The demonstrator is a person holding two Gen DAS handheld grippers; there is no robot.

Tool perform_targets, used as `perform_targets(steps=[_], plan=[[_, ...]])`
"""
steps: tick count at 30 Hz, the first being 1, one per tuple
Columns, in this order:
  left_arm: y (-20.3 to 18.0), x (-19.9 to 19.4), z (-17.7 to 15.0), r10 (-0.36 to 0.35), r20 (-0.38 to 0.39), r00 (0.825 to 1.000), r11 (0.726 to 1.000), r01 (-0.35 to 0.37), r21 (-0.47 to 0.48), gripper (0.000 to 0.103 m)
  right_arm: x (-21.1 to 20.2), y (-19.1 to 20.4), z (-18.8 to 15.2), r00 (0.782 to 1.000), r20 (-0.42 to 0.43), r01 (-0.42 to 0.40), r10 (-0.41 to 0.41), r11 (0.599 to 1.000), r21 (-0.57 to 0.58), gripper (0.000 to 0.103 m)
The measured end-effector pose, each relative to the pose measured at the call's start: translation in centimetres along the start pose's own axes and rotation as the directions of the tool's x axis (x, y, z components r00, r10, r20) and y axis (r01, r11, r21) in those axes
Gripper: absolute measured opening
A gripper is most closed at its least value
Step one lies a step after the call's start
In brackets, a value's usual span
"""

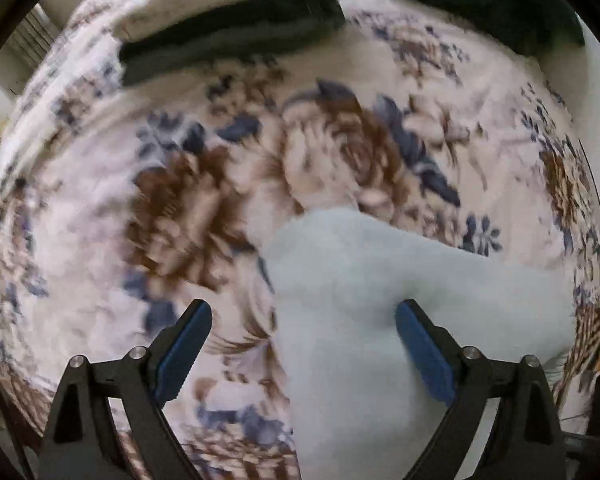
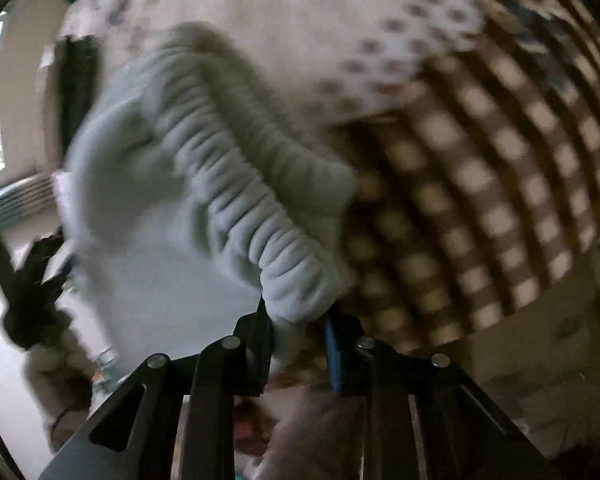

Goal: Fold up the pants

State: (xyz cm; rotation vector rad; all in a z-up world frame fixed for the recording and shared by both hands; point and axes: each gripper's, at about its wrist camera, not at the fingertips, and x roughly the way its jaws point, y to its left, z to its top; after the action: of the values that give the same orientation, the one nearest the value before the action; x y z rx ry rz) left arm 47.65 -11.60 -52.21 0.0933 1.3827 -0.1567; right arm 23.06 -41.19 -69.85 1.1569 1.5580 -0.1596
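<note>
Waistband grip at risk

Right claw [image 2: 298,320] pinches the gathered waistband of the pale blue fleece pants [image 2: 188,184], lifted above the floral bedspread [image 1: 100,208]. Left claw [image 1: 304,344] gapes wide beside a leg. Bulky elastic could slip free.

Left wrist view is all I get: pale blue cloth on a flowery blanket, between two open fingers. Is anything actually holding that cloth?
Observer: Yes. The right gripper is shut on the pants, pinching their gathered elastic waistband.
Operator: Is the left one gripping too?
Observer: No. The left gripper is open; the pants only lie between its fingers.
Operator: Anything else I'm missing?
Observer: The right wrist view shows a brown checked border on the blanket's edge, just past the waistband.
</note>
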Motion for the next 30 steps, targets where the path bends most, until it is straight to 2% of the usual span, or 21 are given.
perform_targets(steps=[1,3,4,5,6,7,8,9,11,13,14,15,16,17,18,19,20,22,24,27,30], plan=[[0.1,0.6,0.1,-0.035,-0.019,0.999,0.999,0.035,-0.017,0.096,0.6,-0.8,0.4,1.000,-0.026,0.002,-0.001,0.999,0.032,0.023],[0.4,0.5,0.2,-0.048,-0.020,0.999,0.998,0.047,-0.045,0.096,0.7,0.0,1.1,0.998,-0.069,0.000,0.000,1.000,-0.001,0.026],[0.6,0.1,0.5,-0.060,-0.018,0.998,0.996,0.059,-0.061,0.096,0.2,0.8,1.3,0.998,-0.070,0.001,-0.003,1.000,-0.030,0.037],[0.9,-0.1,0.7,-0.080,-0.017,0.997,0.994,0.078,-0.077,0.096,-0.8,2.1,1.4,0.998,-0.059,0.014,-0.019,0.997,-0.074,0.051],[1.4,-0.2,0.8,-0.099,-0.015,0.995,0.991,0.097,-0.097,0.096,-1.6,3.5,1.8,0.999,-0.036,0.016,-0.020,0.994,-0.109,0.059],[2.2,-0.2,1.2,-0.131,-0.013,0.991,0.983,0.128,-0.132,0.096,-3.4,4.7,2.0,1.000,0.012,-0.005,0.007,0.989,-0.147,0.076],[2.7,0.1,1.4,-0.152,-0.015,0.988,0.977,0.148,-0.156,0.096,-4.4,5.4,2.3,0.999,0.045,-0.017,0.025,0.986,-0.164,0.085],[3.4,0.8,1.8,-0.173,-0.029,0.985,0.968,0.164,-0.190,0.096,-5.3,6.2,2.8,0.996,0.079,-0.030,0.044,0.983,-0.180,0.085],[4.3,2.9,2.4,-0.251,-0.056,0.966,0.939,0.229,-0.255,0.096,-6.2,6.9,4.6,0.988,0.135,-0.046,0.073,0.979,-0.197,0.085],[4.8,5.8,3.0,-0.337,-0.101,0.936,0.903,0.290,-0.317,0.096,-4.3,7.3,8.4,0.987,0.133,-0.068,0.092,0.981,-0.180,0.085],[4.9,6.8,3.2,-0.354,-0.119,0.928,0.895,0.298,-0.333,0.096,-3.0,7.1,10.0,0.988,0.112,-0.087,0.106,0.983,-0.163,0.085],[4.8,7.9,3.4,-0.346,-0.134,0.929,0.901,0.289,-0.323,0.096,-1.6,7.2,11.3,0.989,0.084,-0.111,0.125,0.983,-0.149,0.085],[4.6,8.2,3.4,-0.343,-0.133,0.930,0.907,0.290,-0.307,0.093,0.1,7.4,13.0,0.983,0.047,-0.168,0.176,0.976,-0.136,0.077],[4.2,8.4,3.4,-0.324,-0.124,0.938,0.920,0.282,-0.272,0.083,1.1,7.4,13.6,0.983,0.042,-0.173,0.180,0.977,-0.127,0.059],[4.0,8.5,3.2,-0.309,-0.117,0.944,0.933,0.276,-0.233,0.072,1.5,7.7,14.0,0.983,0.045,-0.169,0.176,0.976,-0.137,0.054],[3.9,8.5,2.9,-0.292,-0.110,0.950,0.942,0.266,-0.205,0.059,1.3,8.9,14.0,0.989,0.062,-0.124,0.138,0.975,-0.185,0.050],[4.4,8.6,2.6,-0.289,-0.097,0.952,0.942,0.264,-0.208,0.053,1.3,10.7,13.7,0.992,0.087,-0.071,0.095,0.965,-0.251,0.047],[6.5,9.5,1.9,-0.330,-0.085,0.940,0.914,0.297,-0.276,0.052,0.5,12.7,13.4,0.989,0.112,-0.055,0.094,0.949,-0.310,0.044],[7.6,10.4,1.3,-0.363,-0.082,0.928,0.894,0.322,-0.312,0.052,0.4,13.3,13.9,0.988,0.124,-0.047,0.091,0.946,-0.321,0.043],[7.2,10.9,1.4,-0.343,-0.095,0.934,0.906,0.303,-0.296,0.055,2.4,12.6,15.0,0.993,0.112,0.008,0.027,0.956,-0.294,0.043],[7.3,10.1,2.2,-0.363,-0.114,0.925,0.894,0.312,-0.321,0.064,2.8,11.7,16.3,0.998,0.047,-0.027,0.039,0.972,-0.232,0.055]])
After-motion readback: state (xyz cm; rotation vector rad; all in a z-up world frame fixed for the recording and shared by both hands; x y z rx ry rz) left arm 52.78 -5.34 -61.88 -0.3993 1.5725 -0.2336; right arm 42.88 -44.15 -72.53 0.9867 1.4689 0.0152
